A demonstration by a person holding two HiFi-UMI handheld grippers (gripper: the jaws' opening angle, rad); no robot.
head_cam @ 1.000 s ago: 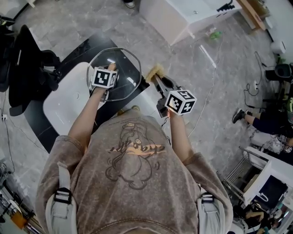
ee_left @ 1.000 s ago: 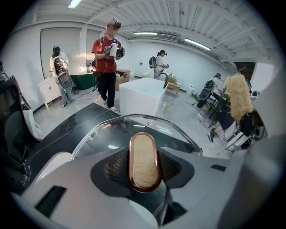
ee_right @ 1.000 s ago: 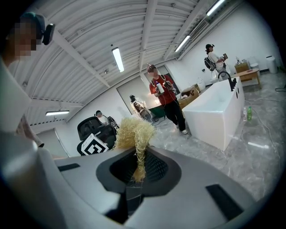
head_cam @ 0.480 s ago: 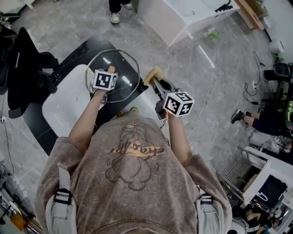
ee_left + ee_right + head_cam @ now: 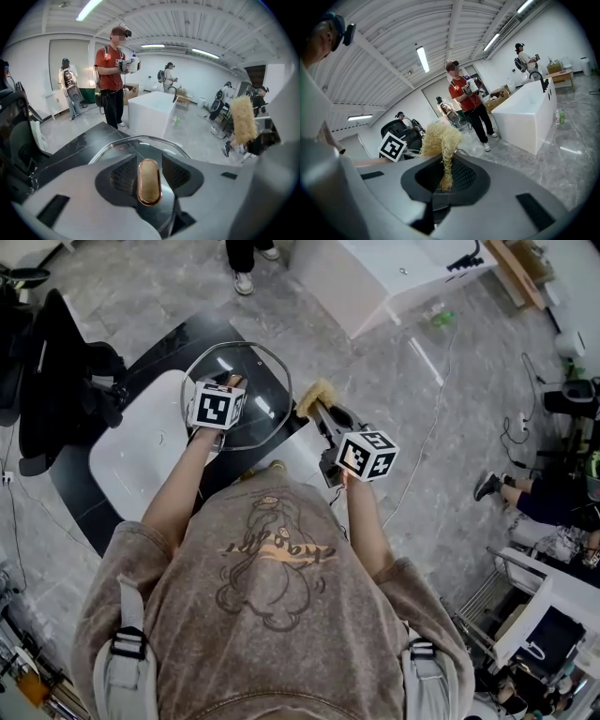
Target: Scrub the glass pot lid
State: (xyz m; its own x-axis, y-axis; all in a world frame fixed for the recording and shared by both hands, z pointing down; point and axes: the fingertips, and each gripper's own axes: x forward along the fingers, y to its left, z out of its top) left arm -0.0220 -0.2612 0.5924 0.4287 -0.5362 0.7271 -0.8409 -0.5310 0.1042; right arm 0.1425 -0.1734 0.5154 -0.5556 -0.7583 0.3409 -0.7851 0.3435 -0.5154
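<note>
The glass pot lid [image 5: 253,371] hangs over the black counter and the white sink, raised by its handle. My left gripper [image 5: 227,390] is shut on that copper-coloured handle [image 5: 149,182], which stands upright between the jaws; the lid's metal rim [image 5: 136,138] curves beyond it. To the right, my right gripper [image 5: 320,409] is shut on a straw-coloured loofah scrubber [image 5: 316,392], held just beside the lid's right edge and apart from it. In the right gripper view the loofah [image 5: 439,137] fans out above the jaws of the right gripper [image 5: 444,182].
A white sink basin [image 5: 131,451] is set in the black counter [image 5: 80,507] under the lid. A black office chair [image 5: 47,381] stands at the left. A white cabinet [image 5: 375,273] and a standing person [image 5: 246,257] are beyond; cables [image 5: 433,418] lie on the floor.
My left gripper has lifted the lid slightly. The right gripper with the loofah has stayed put. A person has walked into view at the top.
</note>
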